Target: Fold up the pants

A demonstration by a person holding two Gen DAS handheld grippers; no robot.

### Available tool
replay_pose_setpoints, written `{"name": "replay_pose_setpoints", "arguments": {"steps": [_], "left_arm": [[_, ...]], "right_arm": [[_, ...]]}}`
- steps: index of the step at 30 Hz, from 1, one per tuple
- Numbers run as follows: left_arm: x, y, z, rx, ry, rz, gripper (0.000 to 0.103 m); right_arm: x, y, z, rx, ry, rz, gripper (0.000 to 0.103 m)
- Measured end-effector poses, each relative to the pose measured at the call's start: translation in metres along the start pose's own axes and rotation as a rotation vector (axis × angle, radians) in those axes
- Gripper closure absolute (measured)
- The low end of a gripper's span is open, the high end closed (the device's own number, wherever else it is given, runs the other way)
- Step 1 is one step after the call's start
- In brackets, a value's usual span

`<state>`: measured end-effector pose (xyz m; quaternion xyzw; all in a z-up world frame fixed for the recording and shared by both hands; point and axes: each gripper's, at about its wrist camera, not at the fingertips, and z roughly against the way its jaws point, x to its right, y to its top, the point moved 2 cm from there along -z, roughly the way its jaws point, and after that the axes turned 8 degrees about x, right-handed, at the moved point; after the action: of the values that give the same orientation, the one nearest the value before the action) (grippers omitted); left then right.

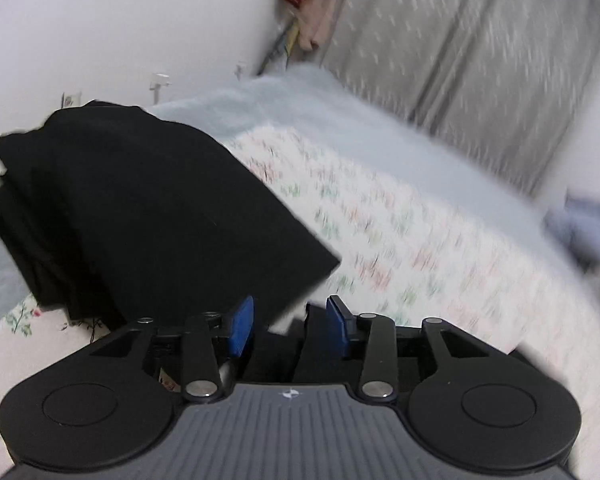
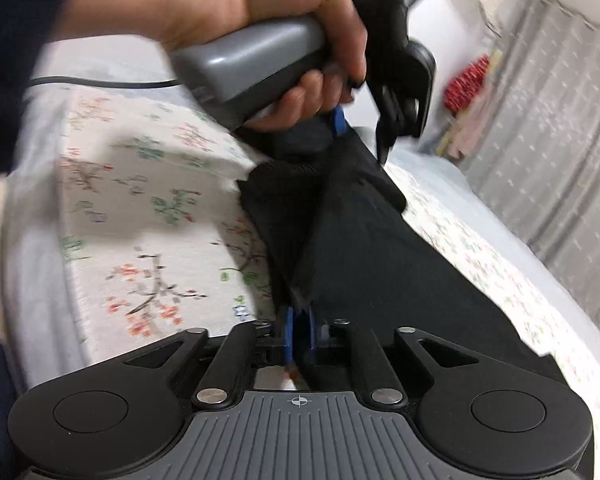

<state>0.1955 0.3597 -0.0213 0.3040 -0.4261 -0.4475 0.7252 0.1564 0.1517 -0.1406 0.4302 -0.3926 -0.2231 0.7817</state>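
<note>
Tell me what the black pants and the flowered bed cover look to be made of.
Black pants: seemingly a soft matte knit, likely cotton or synthetic jersey; they drape limply, show no sheen, and one edge looks ribbed. Flowered bed cover: apparently a thin woven or quilted cotton, matte cream with a printed floral pattern; blur hides the weave.

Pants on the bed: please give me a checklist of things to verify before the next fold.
1. Right gripper shut on pants edge: ok.
2. Left gripper grip on pants: cannot tell; its pads stand apart, with cloth between them.
3. Pants lying flat: not ok; they are bunched near the left gripper.
4. Cable away from pants: ok; it lies on the bed, off to the side.
5. Views sharp: not ok; both are blurred.
</note>
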Motion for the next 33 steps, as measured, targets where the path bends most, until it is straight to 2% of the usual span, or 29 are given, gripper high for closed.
{"name": "replay_pose_setpoints", "arguments": {"steps": [1,2,3,5,7,9,11,13,15,21,22,24,26,28,30,33], "left_arm": [[-0.001,0.001,0.005,0.003,-0.029,0.008,0.041],[0.004,-0.001,0.010,-0.002,-0.066,-0.016,0.041],[0.015,-0.005,0.014,-0.009,-0.103,-0.057,0.041],[0.035,-0.018,0.016,-0.046,-0.174,-0.141,0.041],[0.049,-0.033,0.006,-0.127,-0.189,-0.218,0.041],[0.057,-0.055,-0.009,-0.228,-0.102,-0.285,0.041],[0.055,-0.074,-0.021,-0.305,-0.019,-0.350,0.046],[0.051,-0.080,-0.022,-0.306,0.012,-0.409,0.054],[0.046,-0.077,-0.019,-0.302,0.021,-0.389,0.057],[0.044,-0.078,-0.011,-0.283,0.052,-0.399,0.059],[0.044,-0.080,-0.013,-0.281,0.056,-0.400,0.059],[0.047,-0.082,-0.011,-0.277,0.067,-0.406,0.059],[0.052,-0.082,-0.012,-0.273,0.079,-0.416,0.059],[0.055,-0.085,-0.014,-0.267,0.088,-0.417,0.059],[0.057,-0.084,-0.014,-0.260,0.102,-0.408,0.059],[0.065,-0.082,-0.024,-0.244,0.137,-0.389,0.059]], "right_arm": [[0.006,-0.002,0.008,0.007,0.021,-0.043,0.060],[0.013,-0.003,0.016,0.018,0.036,-0.098,0.041],[0.021,-0.005,0.026,0.027,0.056,-0.159,0.039],[0.042,-0.010,0.043,0.033,0.093,-0.283,0.039],[0.070,-0.010,0.050,0.028,0.091,-0.389,0.040],[0.095,-0.020,0.053,-0.003,0.054,-0.456,0.043],[0.120,-0.039,0.055,-0.067,0.021,-0.529,0.043],[0.146,-0.061,0.060,-0.143,0.010,-0.627,0.043],[0.168,-0.084,0.071,-0.184,-0.006,-0.684,0.043],[0.219,-0.121,0.122,-0.169,-0.116,-0.775,0.043],[0.224,-0.131,0.123,-0.170,-0.119,-0.784,0.044],[0.226,-0.148,0.125,-0.179,-0.090,-0.782,0.053],[0.228,-0.148,0.133,-0.190,-0.091,-0.758,0.056],[0.235,-0.148,0.143,-0.240,-0.145,-0.749,0.056],[0.242,-0.154,0.150,-0.274,-0.158,-0.761,0.051],[0.254,-0.167,0.168,-0.304,-0.138,-0.774,0.052]]}}
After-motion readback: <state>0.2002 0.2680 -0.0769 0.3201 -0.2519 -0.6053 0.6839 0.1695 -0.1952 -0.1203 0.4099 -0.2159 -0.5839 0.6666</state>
